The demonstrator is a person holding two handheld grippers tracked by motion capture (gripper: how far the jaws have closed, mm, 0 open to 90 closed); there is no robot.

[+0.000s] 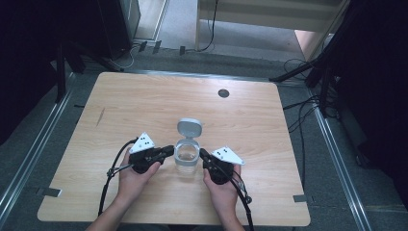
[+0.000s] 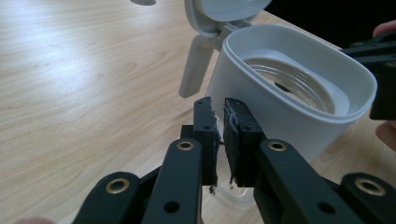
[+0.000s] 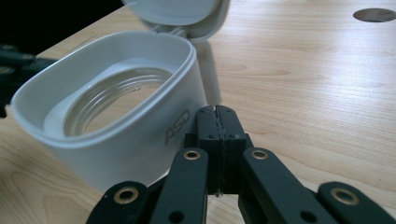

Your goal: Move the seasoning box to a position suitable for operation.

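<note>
A clear jar with a white collar (image 1: 186, 155) stands on the near middle of the wooden table (image 1: 144, 101), its flip lid (image 1: 190, 127) hinged open toward the far side. My left gripper (image 1: 171, 150) is just left of the jar, tips close to its collar. In the left gripper view that gripper (image 2: 219, 112) has its jaws almost together with nothing between them, right before the collar (image 2: 289, 116). My right gripper (image 1: 202, 153) sits at the jar's right side. Seen from the right gripper view, it (image 3: 218, 112) is shut, beside the collar (image 3: 126, 135) marked "ASD".
A round dark grommet (image 1: 223, 93) is set in the table's far middle. Bare wood lies all around the jar. Cables trail from both grippers toward the near edge. Dark stands and cables line the floor at the right.
</note>
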